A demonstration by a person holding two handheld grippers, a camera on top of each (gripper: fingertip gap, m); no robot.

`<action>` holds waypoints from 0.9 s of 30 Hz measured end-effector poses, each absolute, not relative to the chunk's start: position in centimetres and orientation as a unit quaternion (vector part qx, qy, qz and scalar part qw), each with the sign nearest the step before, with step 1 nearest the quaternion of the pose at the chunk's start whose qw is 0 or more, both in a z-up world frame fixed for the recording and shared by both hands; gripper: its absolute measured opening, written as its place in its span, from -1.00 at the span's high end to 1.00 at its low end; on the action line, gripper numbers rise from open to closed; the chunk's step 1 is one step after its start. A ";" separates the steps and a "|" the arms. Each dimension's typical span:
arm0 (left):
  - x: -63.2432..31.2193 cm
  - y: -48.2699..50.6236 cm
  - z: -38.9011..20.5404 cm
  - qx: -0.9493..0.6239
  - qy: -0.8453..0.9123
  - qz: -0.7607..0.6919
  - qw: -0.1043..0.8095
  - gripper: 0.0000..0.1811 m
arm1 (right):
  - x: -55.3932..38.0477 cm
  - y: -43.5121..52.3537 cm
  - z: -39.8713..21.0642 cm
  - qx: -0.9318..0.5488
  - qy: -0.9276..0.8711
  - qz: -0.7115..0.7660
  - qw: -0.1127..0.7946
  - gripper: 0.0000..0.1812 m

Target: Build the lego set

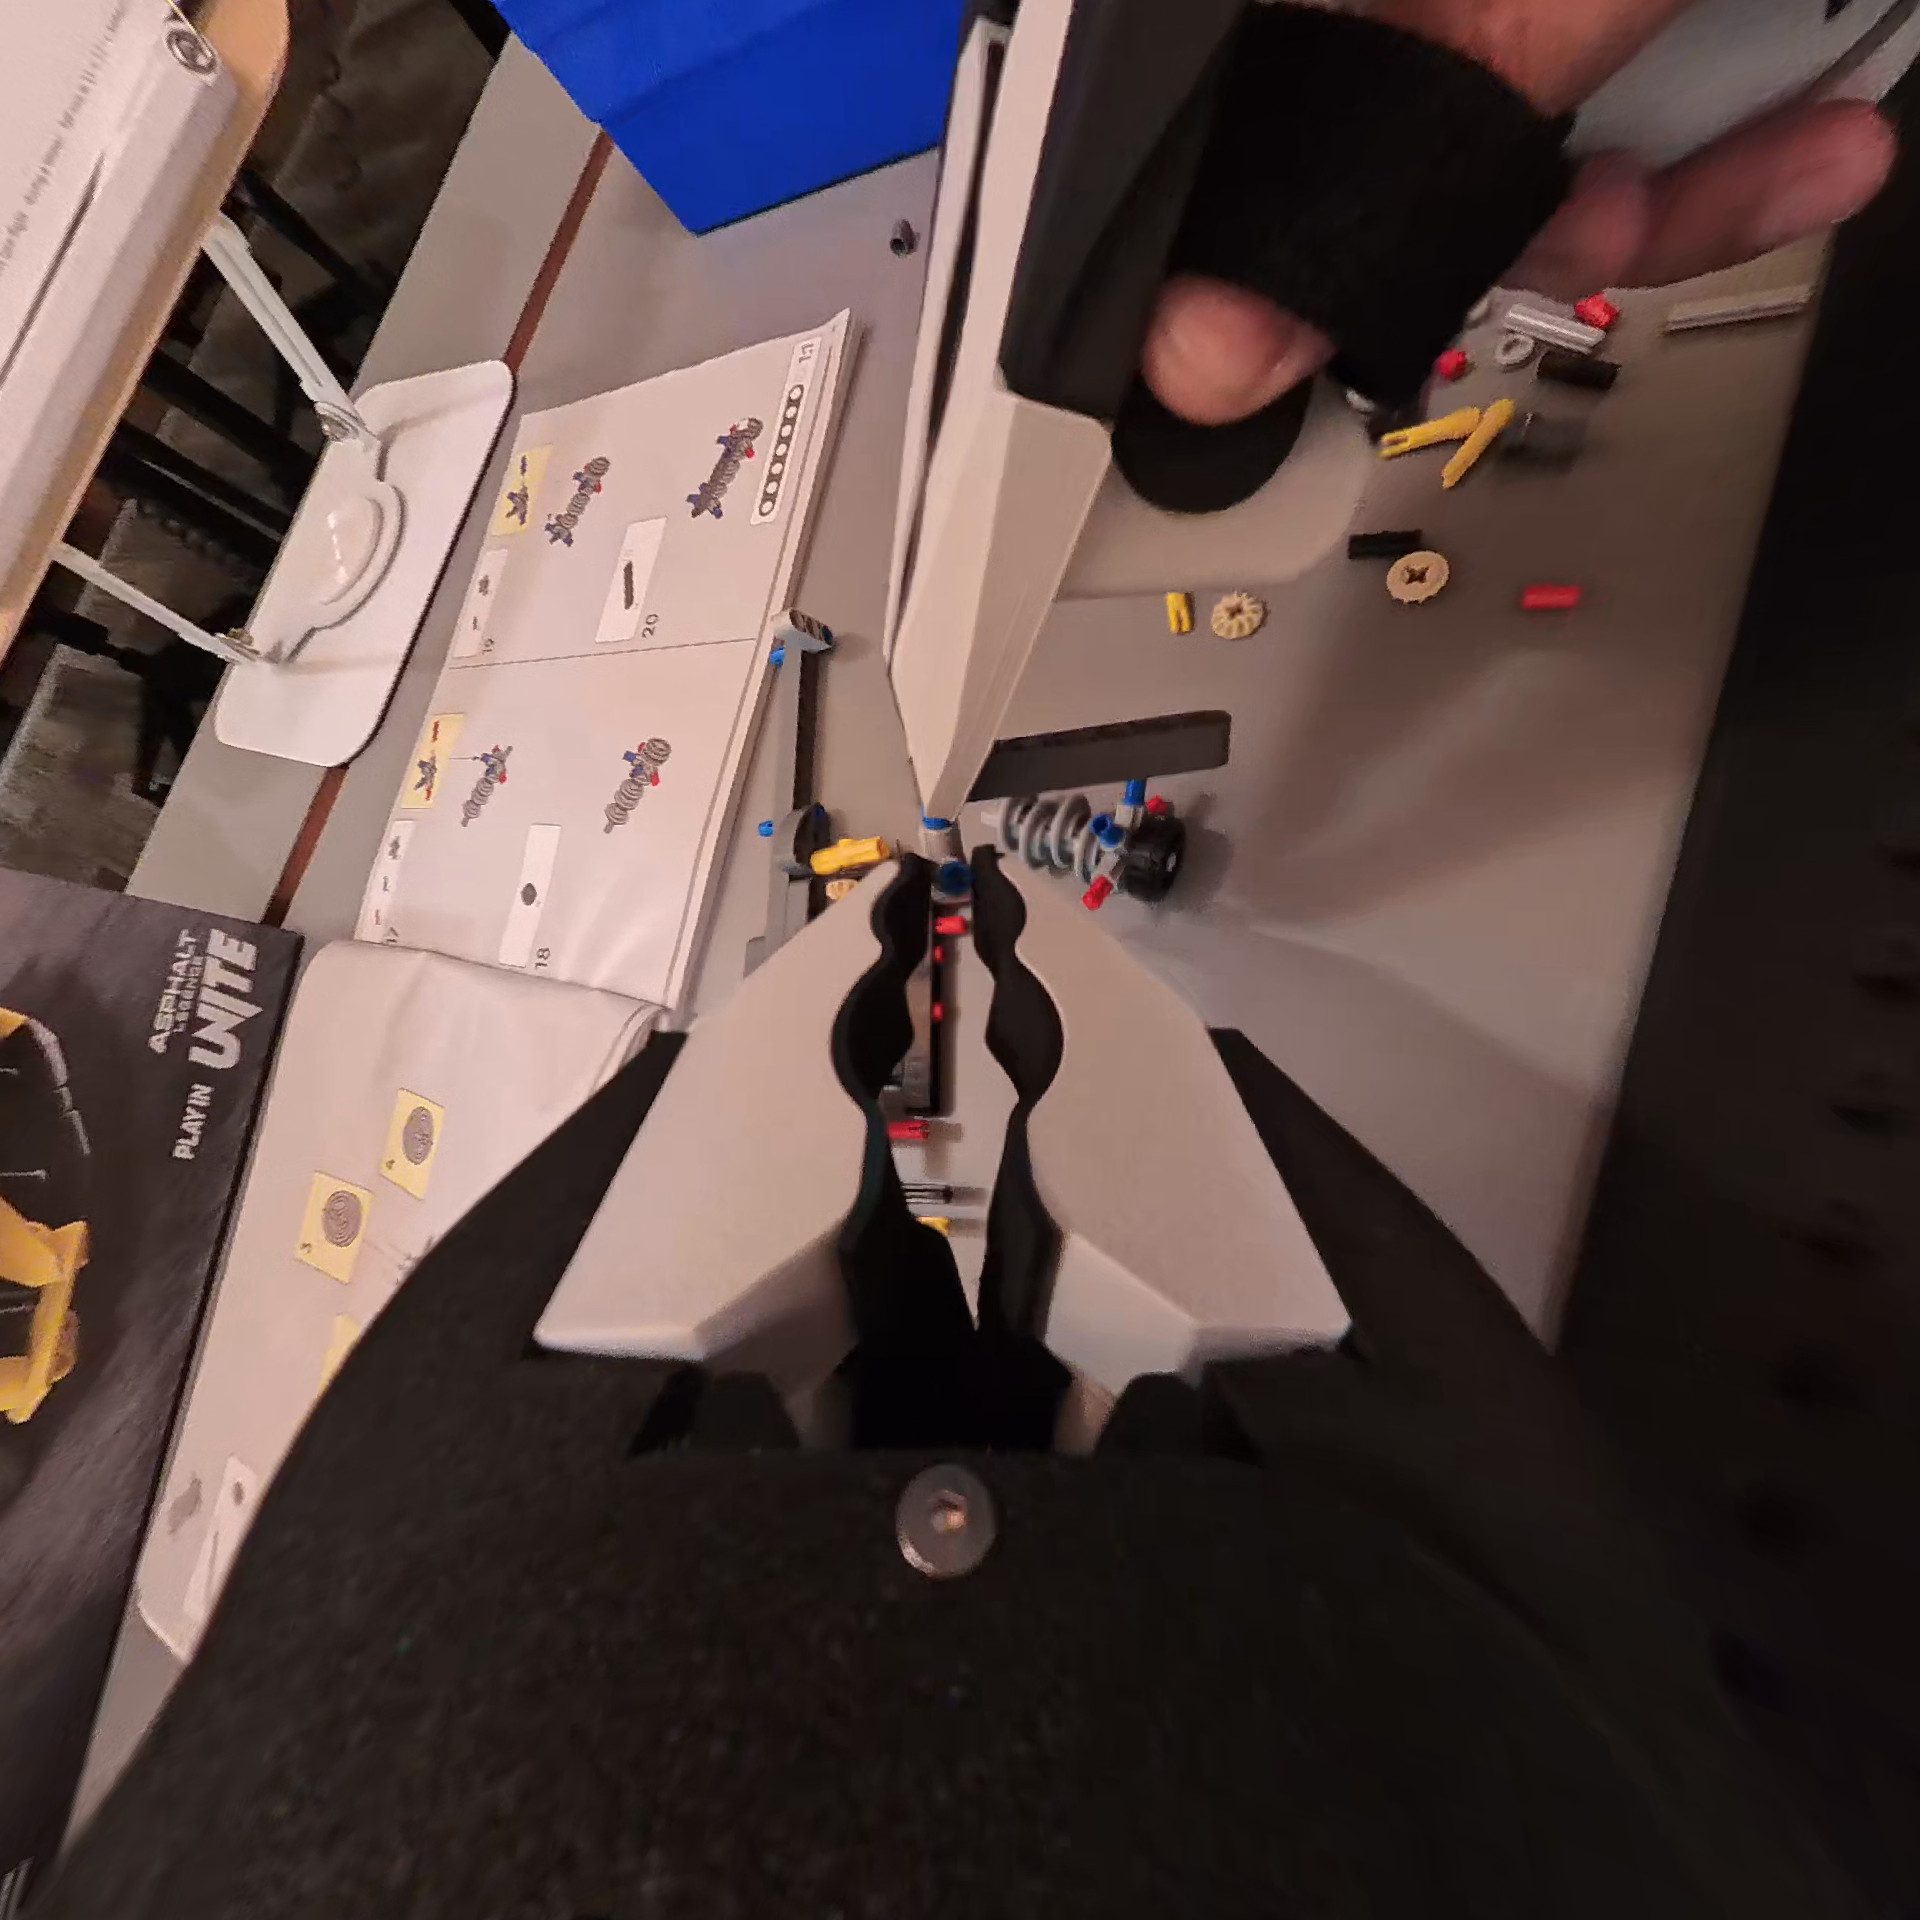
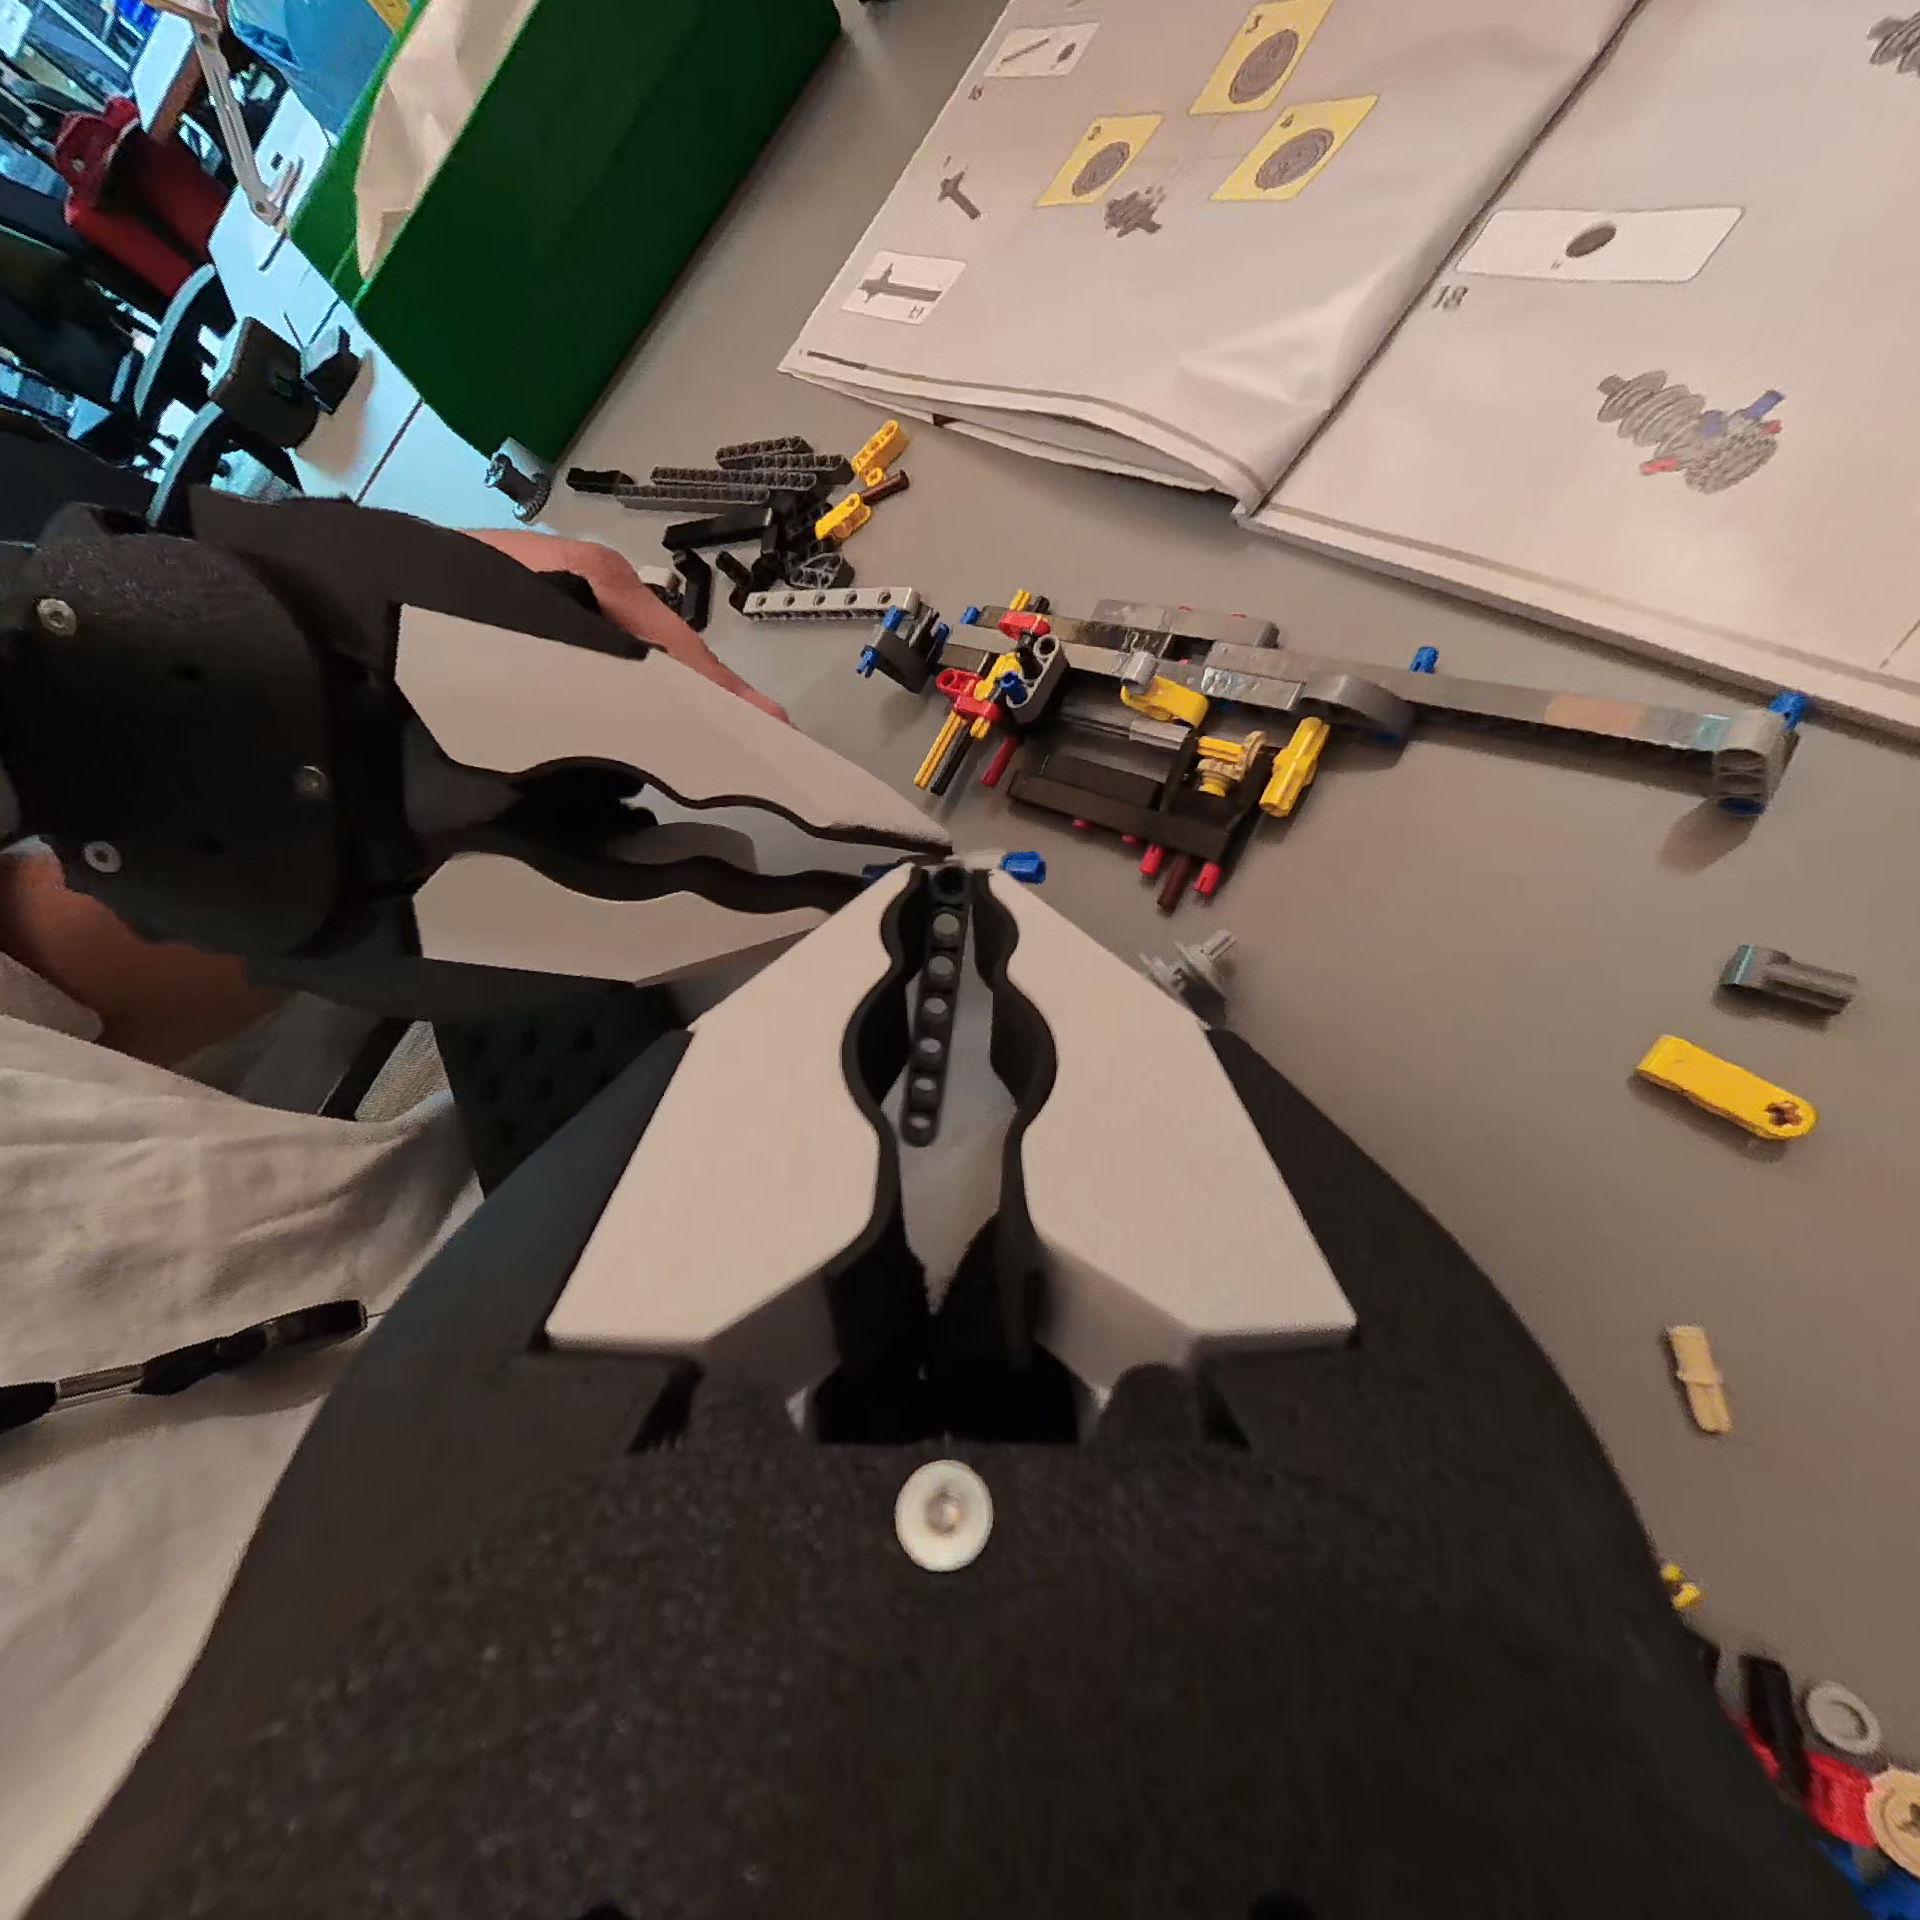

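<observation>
Gripping black beam (image 2: 935,1013) w/ right gripper (image 2: 948,871) | left gripper (image 1: 943,871) pinching blue pin (image 1: 950,879) (tips meeting)

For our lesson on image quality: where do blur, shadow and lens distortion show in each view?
Left wrist view: hand motion-blurred, right side in deep shadow, booklet edges bowed by the wide lens. Right wrist view: beam between the jaws fairly sharp, corners smeared, glare on grey assembly.

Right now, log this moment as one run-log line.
phase: joining parts | right gripper: shut on black beam | left gripper: shut on blue pin | tips meet above table | chassis: untouched
</observation>
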State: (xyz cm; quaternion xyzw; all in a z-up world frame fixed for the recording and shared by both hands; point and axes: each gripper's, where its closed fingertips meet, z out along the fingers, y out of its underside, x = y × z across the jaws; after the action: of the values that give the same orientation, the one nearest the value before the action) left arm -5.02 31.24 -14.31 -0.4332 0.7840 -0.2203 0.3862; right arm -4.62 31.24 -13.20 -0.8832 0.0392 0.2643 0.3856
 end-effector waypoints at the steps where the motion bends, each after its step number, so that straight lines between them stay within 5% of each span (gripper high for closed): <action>1: -5.0 31.4 -14.2 -0.432 0.782 -0.219 0.393 0.94 | -4.5 31.3 -12.9 -0.881 0.031 0.257 0.397 0.92; 5: -5.8 33.1 -14.7 -0.471 0.748 -0.255 0.391 0.94 | -1.6 29.8 -11.7 -0.862 0.066 0.213 0.455 0.70; 15: -6.2 35.4 -13.0 -0.521 0.639 -0.436 0.360 0.94 | -4.7 28.5 -19.7 -0.912 0.164 0.090 0.366 0.34; 21: -7.1 35.3 -12.4 -0.511 0.628 -0.452 0.374 0.94 | -4.0 29.6 -20.4 -0.922 0.154 0.044 0.352 0.69; 27: -8.7 35.7 -12.5 -0.527 0.610 -0.480 0.347 0.94 | -5.2 30.0 -19.8 -0.923 0.061 0.072 0.372 0.73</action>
State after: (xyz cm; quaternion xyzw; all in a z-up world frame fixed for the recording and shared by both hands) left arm -8.70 35.72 -12.54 -0.5267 0.6096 -0.4801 0.3470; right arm -5.20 29.96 -19.78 -0.9234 0.0613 0.0721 0.3721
